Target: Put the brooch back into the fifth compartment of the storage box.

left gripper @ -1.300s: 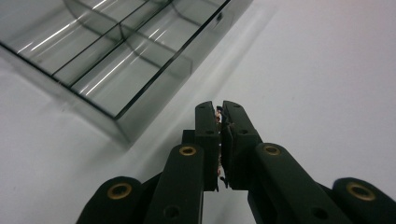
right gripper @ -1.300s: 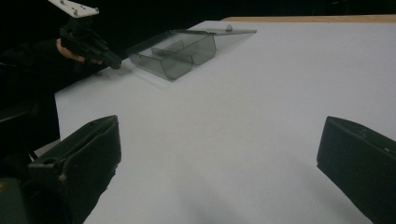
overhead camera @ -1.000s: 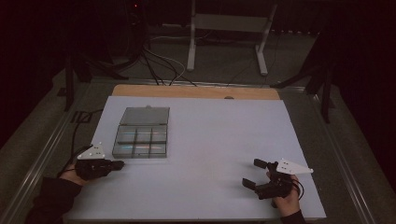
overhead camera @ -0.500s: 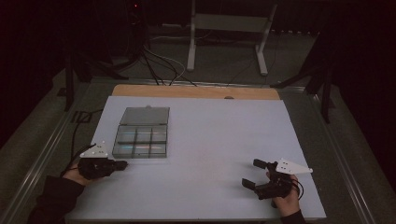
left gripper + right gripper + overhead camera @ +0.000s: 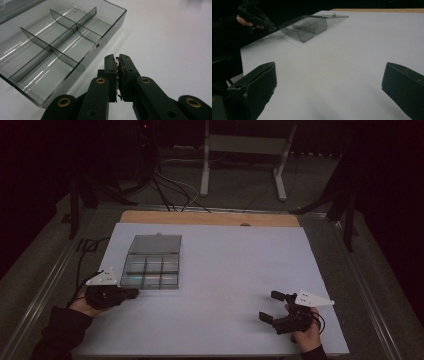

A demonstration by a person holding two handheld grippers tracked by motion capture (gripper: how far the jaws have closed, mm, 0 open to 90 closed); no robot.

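A clear smoky plastic compartment box (image 5: 150,271) lies open on the left of the white table (image 5: 230,270), its lid (image 5: 155,245) flat behind it. In the left gripper view the box (image 5: 57,47) has several empty compartments. My left gripper (image 5: 134,293) hovers just off the box's near left corner, and its jaws (image 5: 117,57) are shut, with a tiny coloured speck in the seam that I cannot identify. My right gripper (image 5: 268,305) rests near the front right of the table and is wide open (image 5: 329,72) with nothing between its jaws. Its view shows the box (image 5: 304,28) and the left gripper (image 5: 272,28) farther off.
A wooden strip (image 5: 210,218) borders the table's far edge. Metal rails (image 5: 50,280) run along both sides. Beyond the table stand a white frame (image 5: 245,150) and cables on a dark floor (image 5: 170,190). Bare white surface spreads between the two grippers.
The left gripper has edged slightly toward the box's near corner. The right gripper has stayed put and open.
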